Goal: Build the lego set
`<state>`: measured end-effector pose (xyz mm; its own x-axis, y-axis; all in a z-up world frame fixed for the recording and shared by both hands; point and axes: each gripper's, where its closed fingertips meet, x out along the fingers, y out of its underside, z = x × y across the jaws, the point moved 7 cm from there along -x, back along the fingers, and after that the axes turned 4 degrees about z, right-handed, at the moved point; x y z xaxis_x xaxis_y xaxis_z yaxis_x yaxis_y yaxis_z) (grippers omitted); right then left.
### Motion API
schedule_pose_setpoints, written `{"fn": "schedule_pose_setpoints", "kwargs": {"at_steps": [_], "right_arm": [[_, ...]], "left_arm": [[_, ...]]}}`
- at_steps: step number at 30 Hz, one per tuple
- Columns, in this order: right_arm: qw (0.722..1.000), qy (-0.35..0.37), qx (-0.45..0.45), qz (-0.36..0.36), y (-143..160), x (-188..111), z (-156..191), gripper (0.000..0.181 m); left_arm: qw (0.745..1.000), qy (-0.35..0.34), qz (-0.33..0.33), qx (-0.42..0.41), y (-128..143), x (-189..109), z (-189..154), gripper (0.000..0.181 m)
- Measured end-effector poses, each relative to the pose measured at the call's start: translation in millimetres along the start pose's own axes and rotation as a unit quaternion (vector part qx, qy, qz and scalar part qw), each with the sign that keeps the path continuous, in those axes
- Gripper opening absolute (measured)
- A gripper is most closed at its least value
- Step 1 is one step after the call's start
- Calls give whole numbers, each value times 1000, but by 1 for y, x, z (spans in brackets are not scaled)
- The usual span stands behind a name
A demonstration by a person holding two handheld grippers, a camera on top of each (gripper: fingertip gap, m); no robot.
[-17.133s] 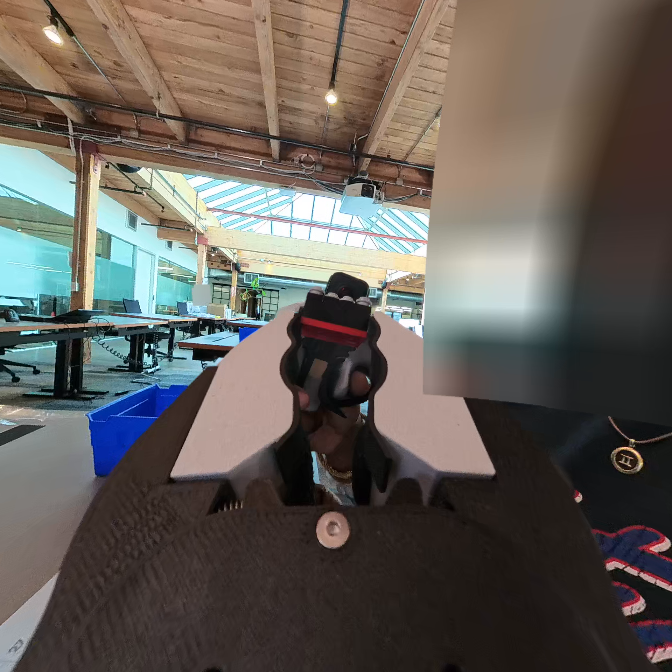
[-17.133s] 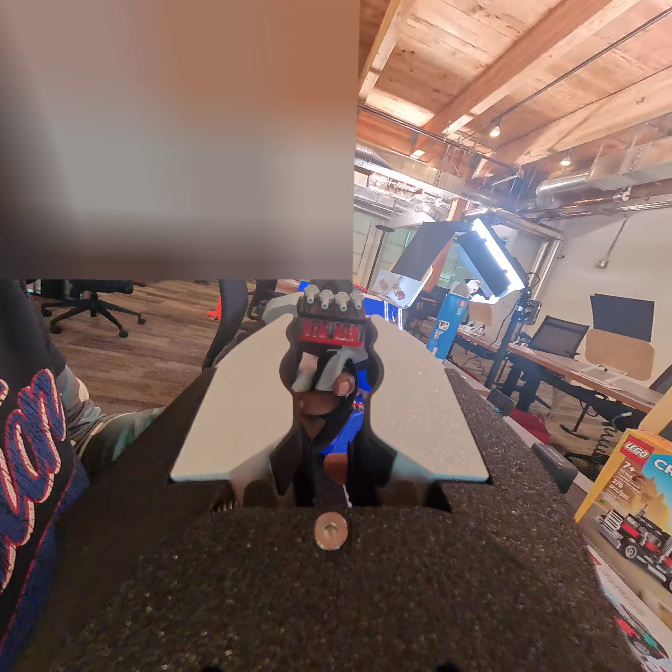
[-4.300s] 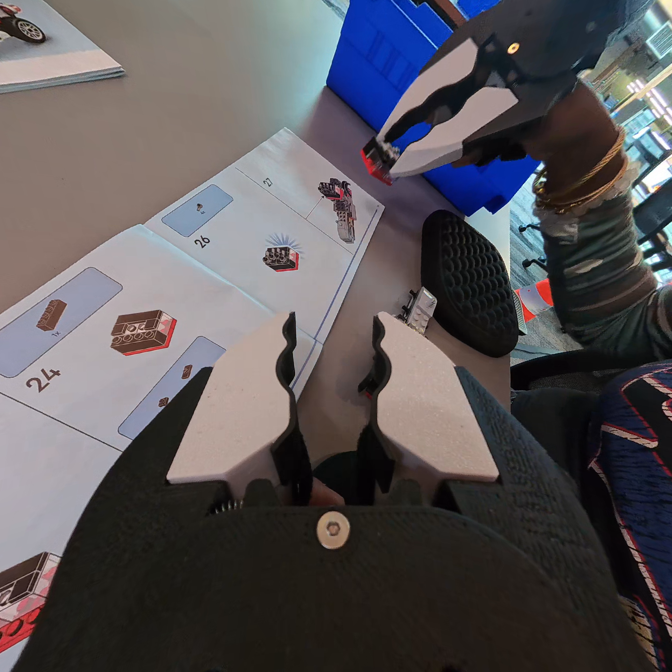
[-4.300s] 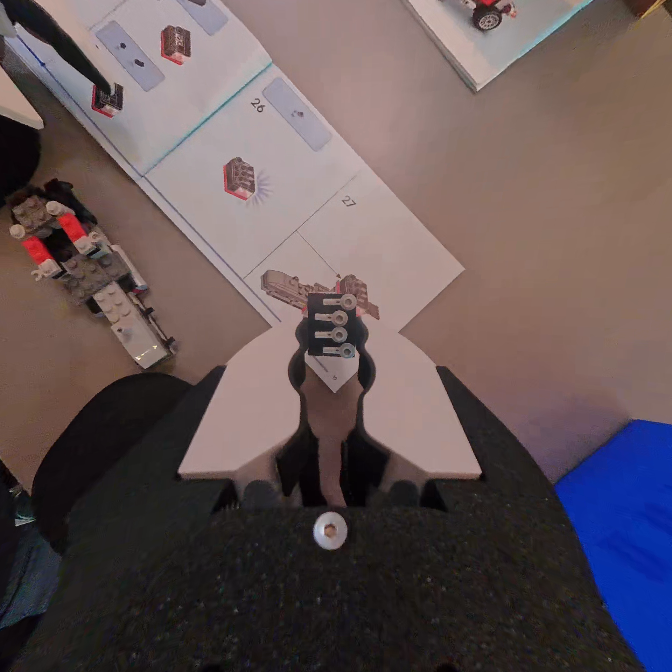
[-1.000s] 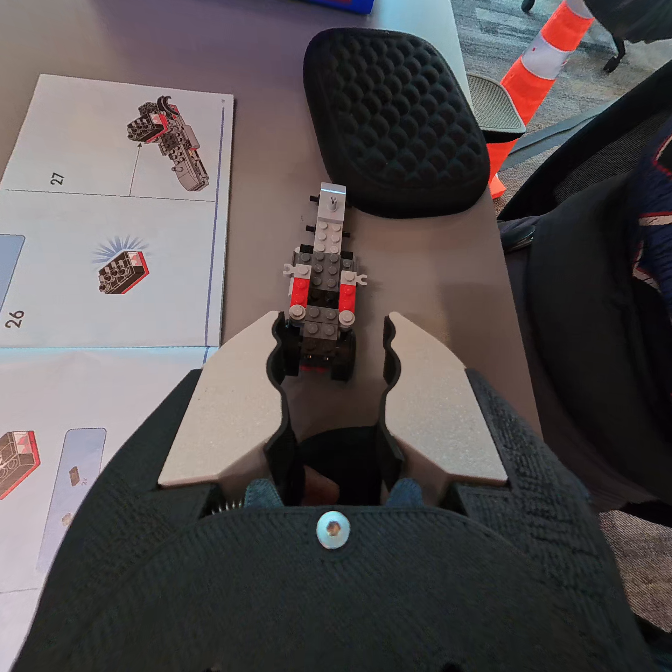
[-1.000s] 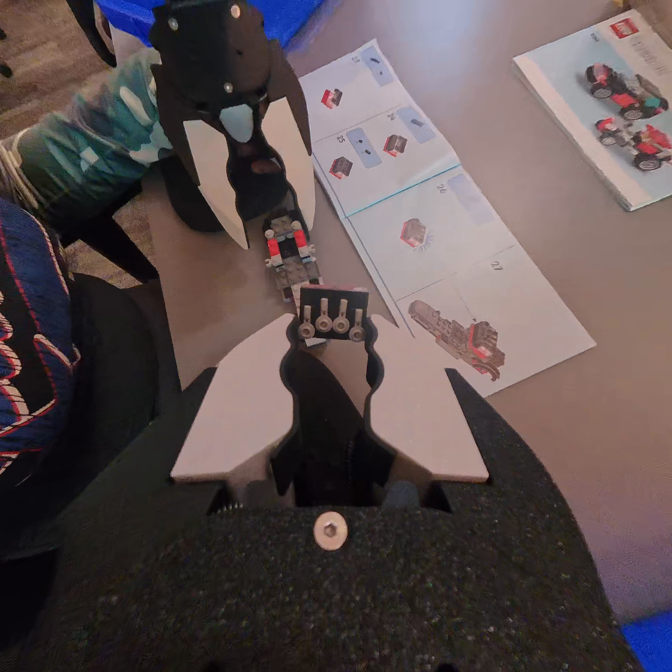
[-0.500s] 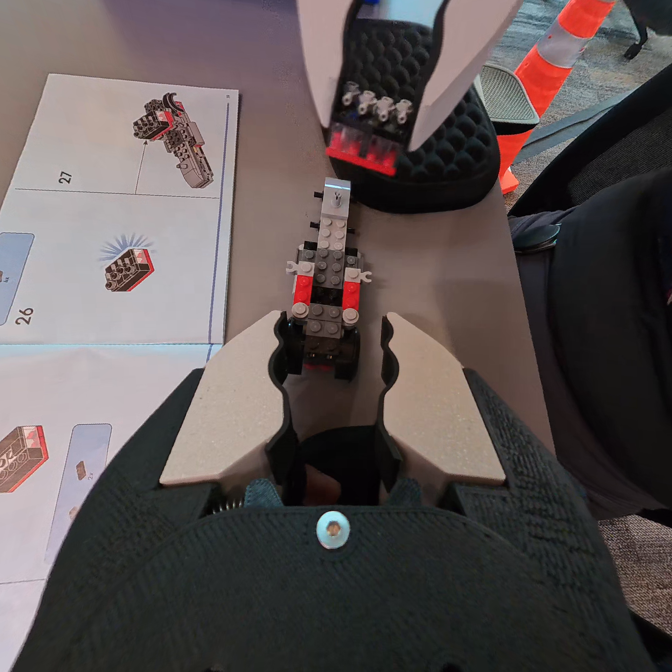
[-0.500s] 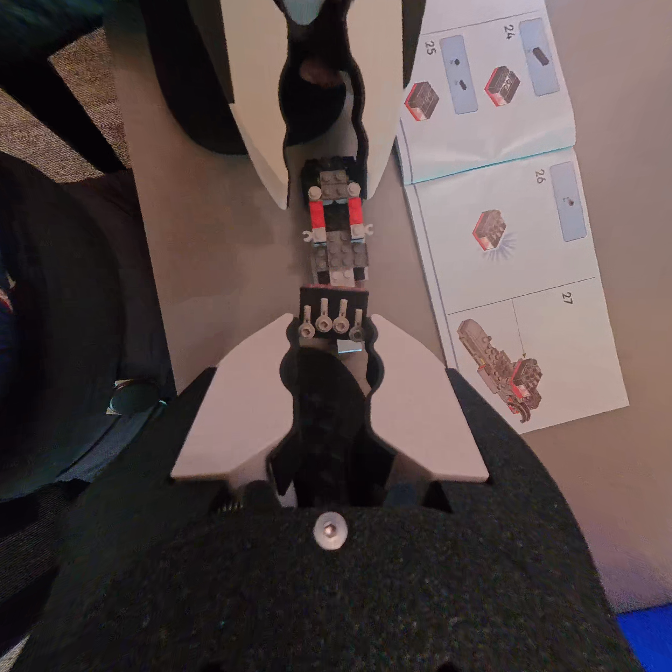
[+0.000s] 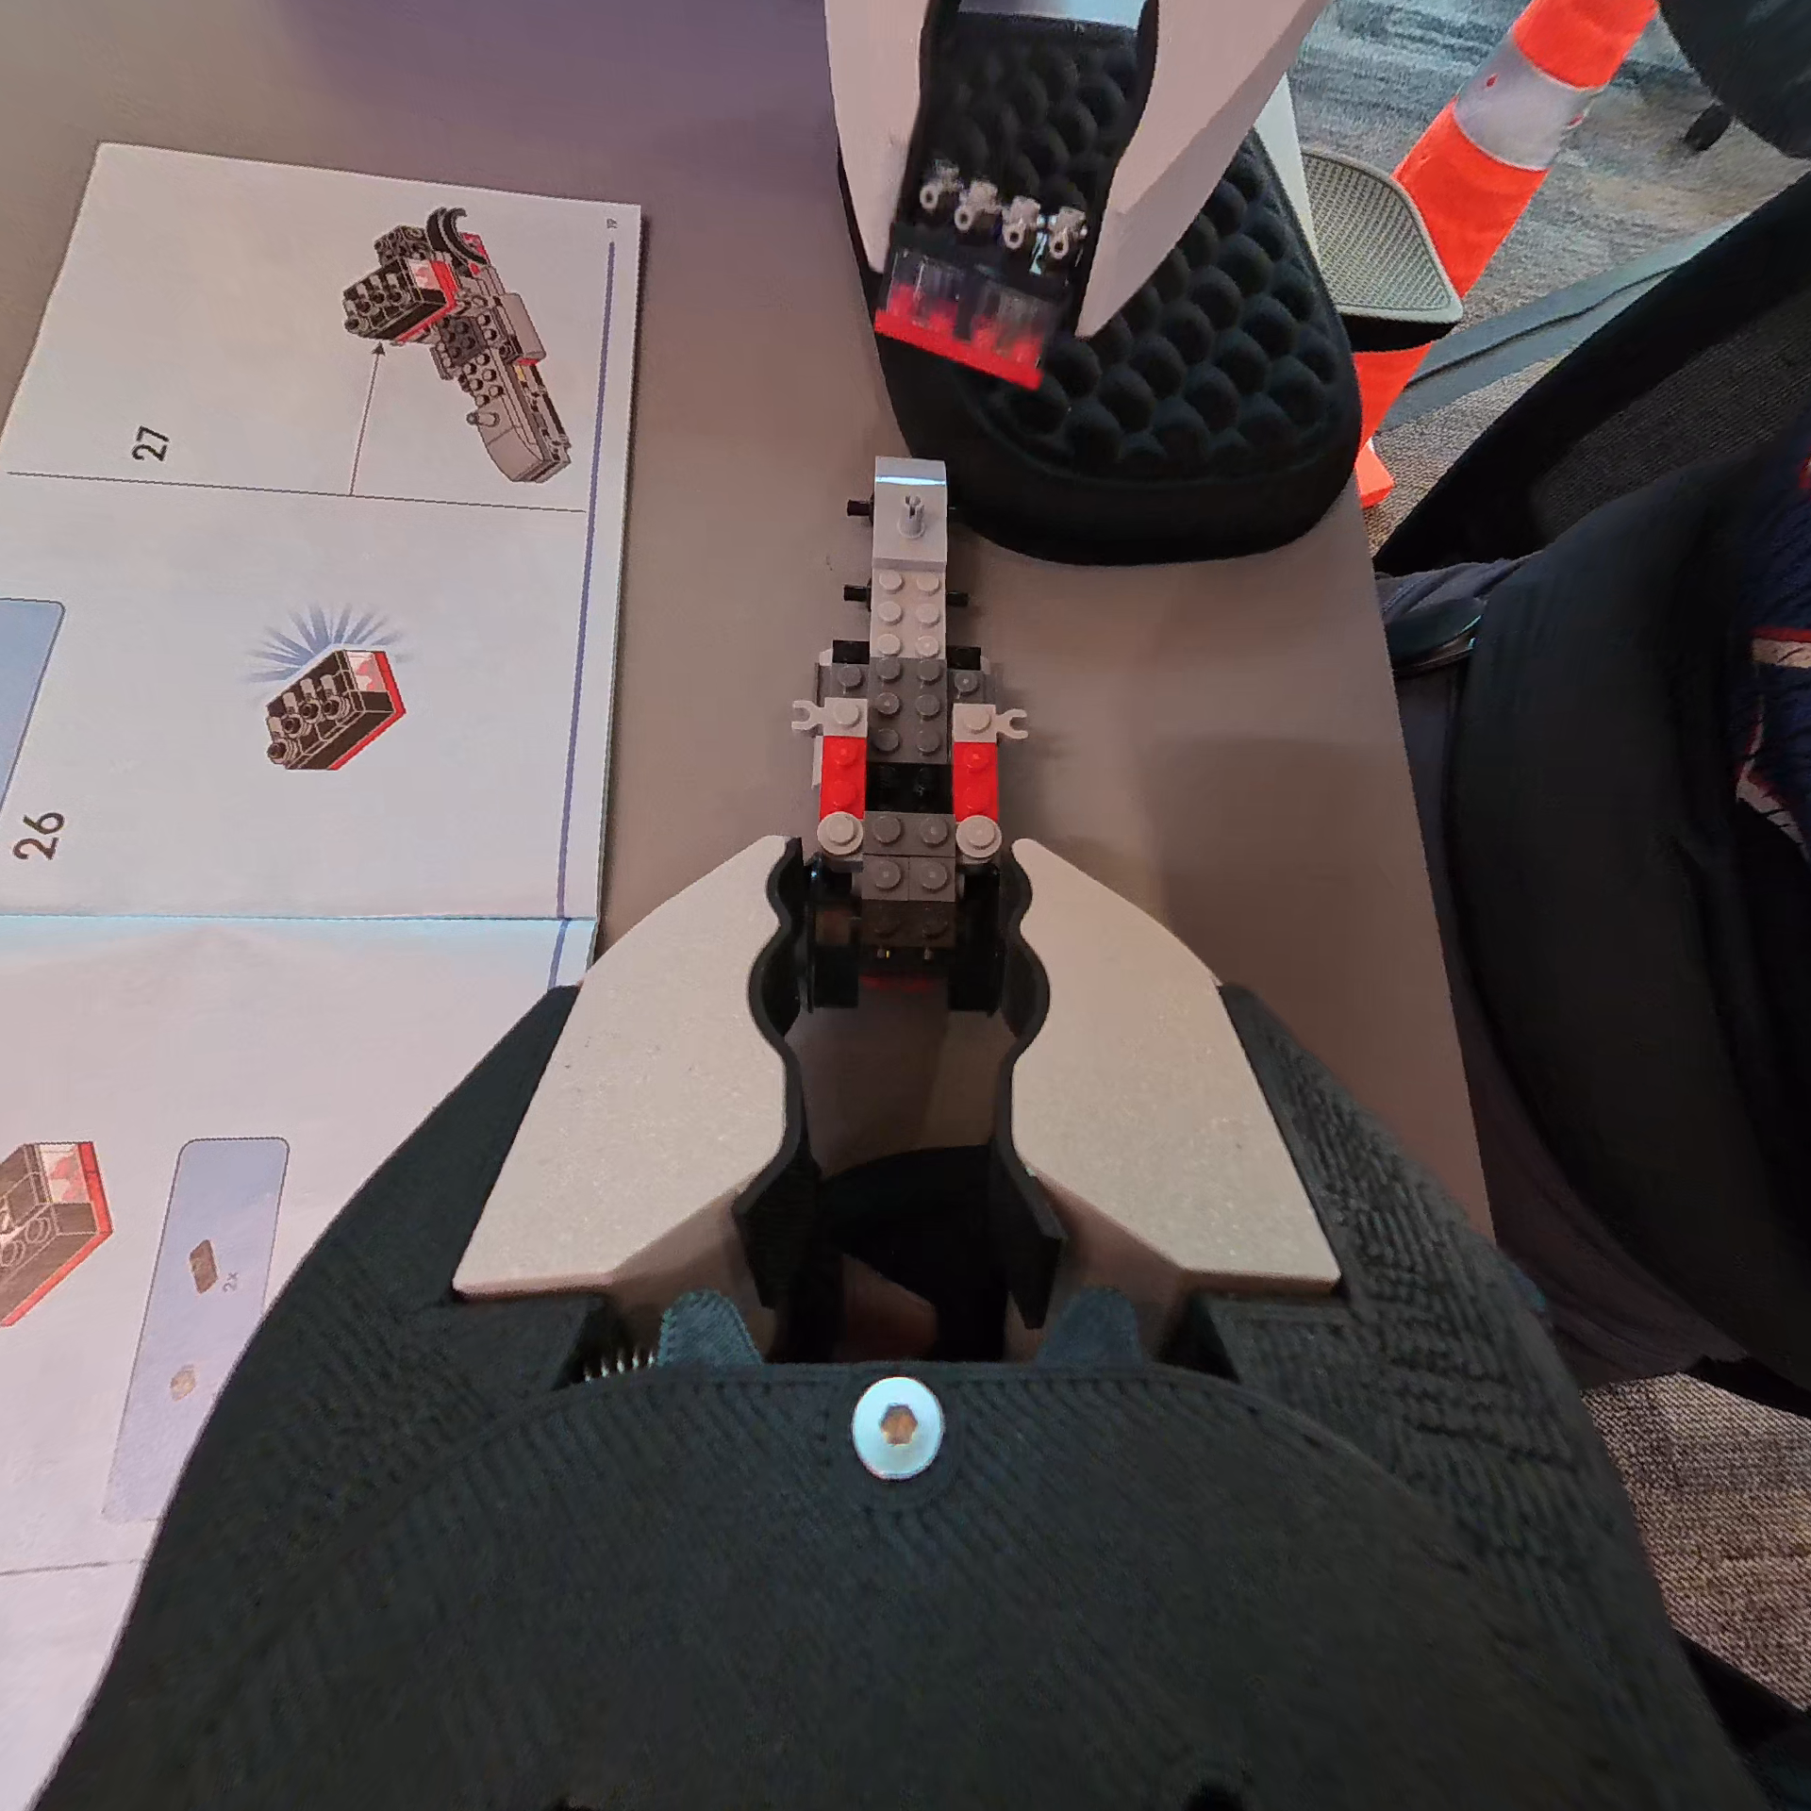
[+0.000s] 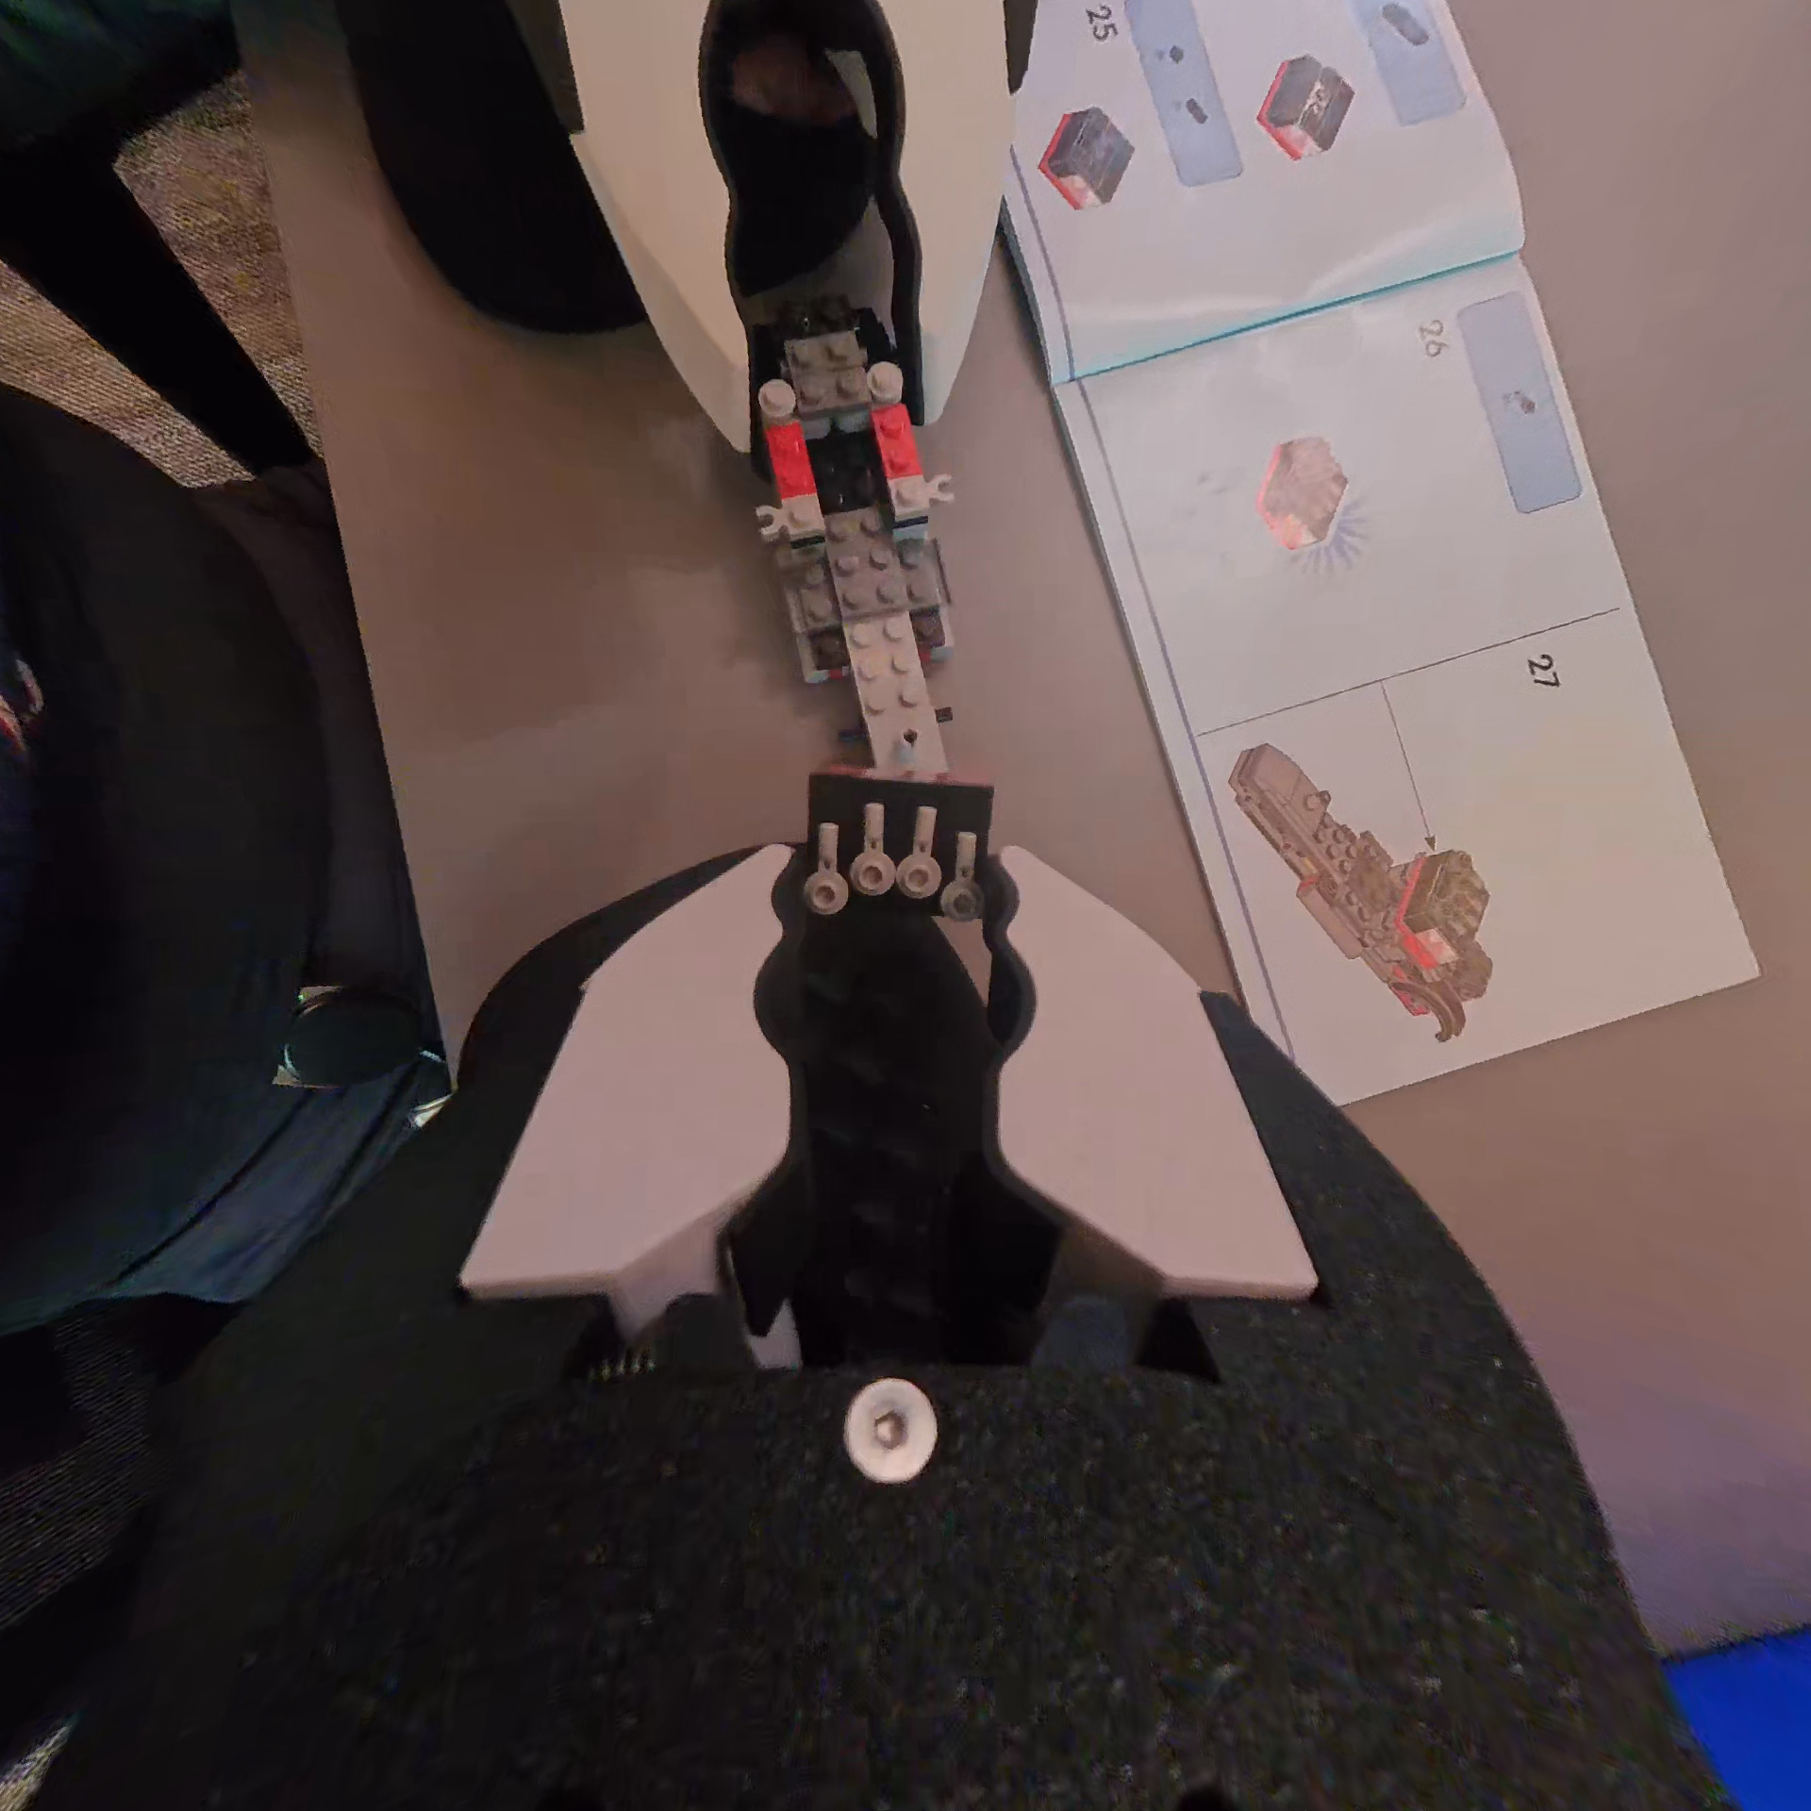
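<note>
1. A black quilted pad point(image 9: 1205, 392) lies at the table point(image 9: 1176, 804) edge.
2. An orange-and-white traffic cone point(image 9: 1480, 147) stands on the carpet beyond the pad.
3. A grey mesh item point(image 9: 1372, 245) sits between cone and pad.
4. A blue bin point(image 10: 1735, 1725) corner shows at the lower right of the right wrist view.
5. A person in dark clothing point(image 9: 1617, 882) sits against the table edge.
</note>
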<state>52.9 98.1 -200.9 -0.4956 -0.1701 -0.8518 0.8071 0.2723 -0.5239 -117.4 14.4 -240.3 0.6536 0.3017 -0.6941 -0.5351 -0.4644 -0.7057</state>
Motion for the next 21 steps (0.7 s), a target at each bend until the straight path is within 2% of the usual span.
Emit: {"fn": "schedule_pose_setpoints", "kwargs": {"at_steps": [5,10,12,15,18,21], "right_arm": [[1000,12,-2,15,7,1,-4,35],[1000,6,3,-4,5,1,-6,35],[1000,1,4,-17,3,2,-6,35],[999,-12,6,-39,-5,5,-5,35],[999,-18,-24,-31,-19,11,-2,35],[998,-24,-63,-16,-34,16,1,35]], "left_arm": [[999,-23,-3,-32,-1,-1,7,38],[999,-20,-4,-40,-1,-1,8,38],[999,-10,-4,-34,0,-1,7,46],[1000,5,-19,-17,-1,-4,3,57],[999,6,-35,-14,-2,-7,2,57],[1000,-7,-17,-14,-1,-4,3,56]]}}
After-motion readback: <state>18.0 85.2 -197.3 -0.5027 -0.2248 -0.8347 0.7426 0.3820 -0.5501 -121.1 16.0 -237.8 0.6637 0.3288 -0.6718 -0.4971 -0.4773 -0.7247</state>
